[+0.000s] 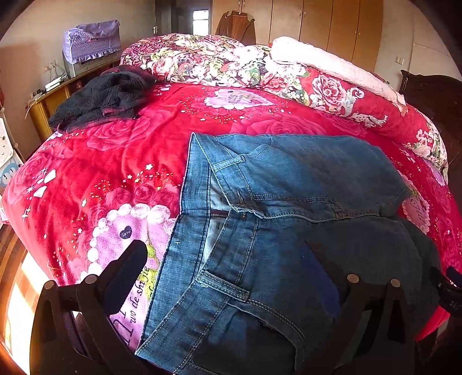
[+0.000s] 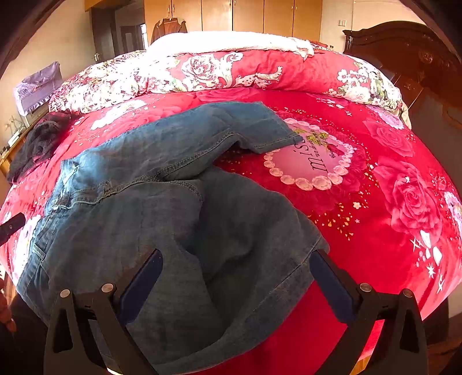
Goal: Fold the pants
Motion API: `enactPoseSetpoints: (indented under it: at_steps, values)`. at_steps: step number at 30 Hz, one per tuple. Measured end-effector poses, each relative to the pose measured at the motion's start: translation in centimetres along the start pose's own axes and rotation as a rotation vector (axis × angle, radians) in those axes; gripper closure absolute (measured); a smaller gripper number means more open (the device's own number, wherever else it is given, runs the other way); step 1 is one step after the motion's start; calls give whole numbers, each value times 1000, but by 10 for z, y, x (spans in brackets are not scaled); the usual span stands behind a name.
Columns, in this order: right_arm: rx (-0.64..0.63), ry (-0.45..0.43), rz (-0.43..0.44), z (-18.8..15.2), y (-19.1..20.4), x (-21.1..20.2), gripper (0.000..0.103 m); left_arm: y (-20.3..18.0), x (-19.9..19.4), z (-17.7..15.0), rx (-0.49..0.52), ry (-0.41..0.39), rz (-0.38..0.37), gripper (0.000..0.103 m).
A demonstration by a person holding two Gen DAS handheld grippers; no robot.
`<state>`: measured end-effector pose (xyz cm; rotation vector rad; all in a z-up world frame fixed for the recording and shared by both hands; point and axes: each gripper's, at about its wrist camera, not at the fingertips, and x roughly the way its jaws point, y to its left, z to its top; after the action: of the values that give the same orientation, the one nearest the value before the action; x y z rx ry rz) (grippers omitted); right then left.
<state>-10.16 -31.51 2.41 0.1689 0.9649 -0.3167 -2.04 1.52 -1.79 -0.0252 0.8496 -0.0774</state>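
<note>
Red floral bed (image 1: 121, 150), jeans (image 1: 288, 202) spread flat on it. Left tongs (image 1: 228, 274) wide apart over waistband, gripping nothing. Right tongs (image 2: 235, 277) wide apart over leg hem, empty.

A red rose-patterned blanket (image 1: 121, 150) covers the bed. Along its far side lies a rolled floral quilt (image 1: 208, 62) with a white fleece blanket (image 1: 323, 62) on top. A dark garment (image 1: 101, 96) sits crumpled near the bed's left edge. Wooden wardrobes (image 2: 248, 14) line the back wall, a brown jacket (image 1: 235, 26) hanging there.
</note>
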Motion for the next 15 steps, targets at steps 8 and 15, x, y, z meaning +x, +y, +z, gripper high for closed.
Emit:
enactPoseSetpoints:
  at_steps: [8,15]
  values:
    - [20,1,-1,-2,-7,2,1,-3,1,-1,17,5,2,0]
    - [23,-1,-2,-1,-8,2,1,-5,2,1,19,15,0,0]
